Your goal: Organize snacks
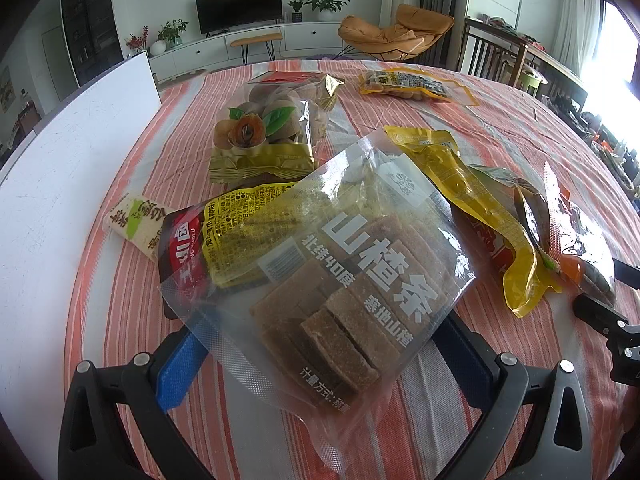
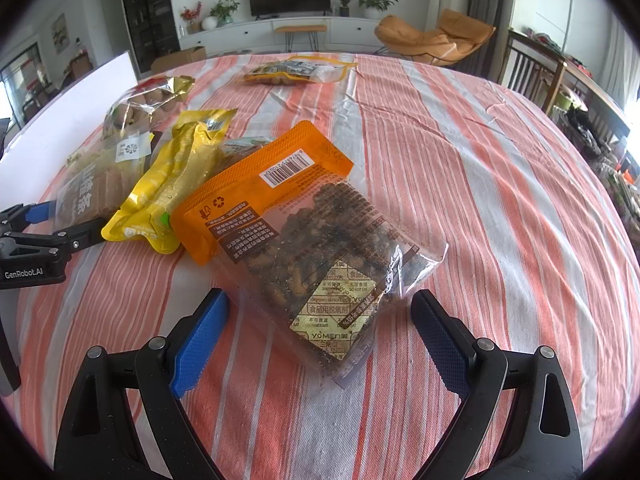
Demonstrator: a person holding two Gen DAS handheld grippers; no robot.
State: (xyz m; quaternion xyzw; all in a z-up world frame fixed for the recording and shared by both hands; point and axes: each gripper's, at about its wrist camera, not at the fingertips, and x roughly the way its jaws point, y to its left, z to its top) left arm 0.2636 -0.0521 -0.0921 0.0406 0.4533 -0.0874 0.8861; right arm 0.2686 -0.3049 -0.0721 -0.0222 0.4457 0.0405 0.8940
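On the striped cloth point(image 2: 460, 152) covering the table, both grippers stand wide apart around snack bags. Seen from its own wrist camera, the left gripper point(image 1: 320, 344) has its blue pads spread to either side of a clear bag point(image 1: 344, 280) of brown hawthorn strips; the bag's near end lies between the pads and covers their tips, so whether a pad touches it cannot be told. That bag overlaps a red-and-yellow packet point(image 1: 224, 236), with a white roll point(image 1: 136, 220) just beyond, near the cloth's left edge beside a white board point(image 1: 72, 152). Farther back sits a bag of longans point(image 1: 268, 128), and a yellow pouch point(image 1: 472, 208) lies to the right. The right gripper point(image 2: 320, 332) is likewise wide, its pads flanking the near end of an orange bag point(image 2: 304, 232) of dark nuts lying flat toward the cloth's middle; a small gap shows at each pad. Its top corner rests on the yellow pouch. Another nut bag point(image 2: 296, 70) lies near the far edge.
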